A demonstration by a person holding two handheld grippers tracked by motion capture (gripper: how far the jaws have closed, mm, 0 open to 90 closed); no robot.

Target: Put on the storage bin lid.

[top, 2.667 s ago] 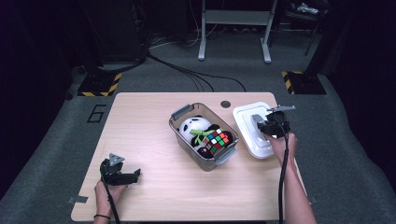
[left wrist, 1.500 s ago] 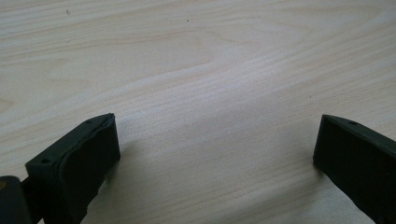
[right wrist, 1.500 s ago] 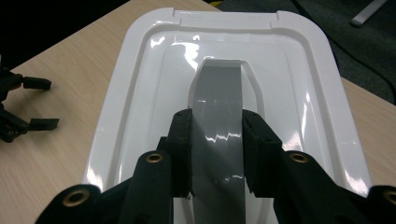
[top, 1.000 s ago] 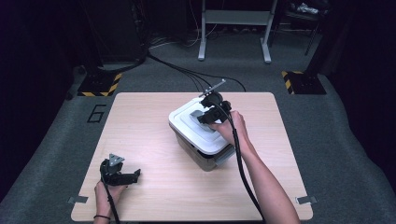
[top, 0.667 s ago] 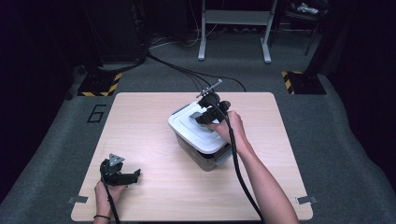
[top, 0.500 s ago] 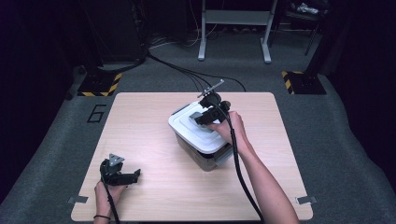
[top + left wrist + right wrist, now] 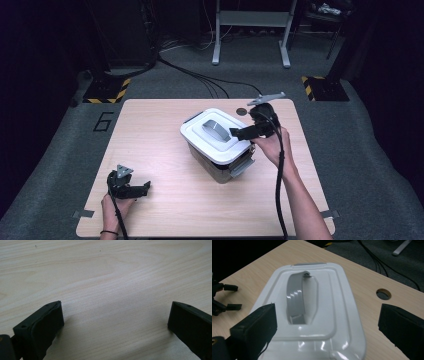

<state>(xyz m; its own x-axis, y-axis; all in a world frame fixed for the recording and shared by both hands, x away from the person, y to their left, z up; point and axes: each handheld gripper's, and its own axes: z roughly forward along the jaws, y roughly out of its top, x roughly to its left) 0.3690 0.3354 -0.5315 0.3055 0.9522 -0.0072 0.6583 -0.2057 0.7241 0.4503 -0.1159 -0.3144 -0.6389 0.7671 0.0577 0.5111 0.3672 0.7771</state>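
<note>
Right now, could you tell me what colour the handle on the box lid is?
Grey, set in the white lid; the handle shows best in the right gripper view.

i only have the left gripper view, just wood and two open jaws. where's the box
Observer: The storage box sits mid-table with its white lid on top, away from the left gripper.
Operator: is the right one holding the lid
Observer: No. The right gripper has just been opening; in its own view the jaws stand wide apart with nothing between them, above the lid.
Operator: handle up or down
Observer: The grey handle lies folded flat in the lid's recess.
Operator: latches shut?
Observer: The grey latch on the near end sticks outward, so probably not clipped.
</note>
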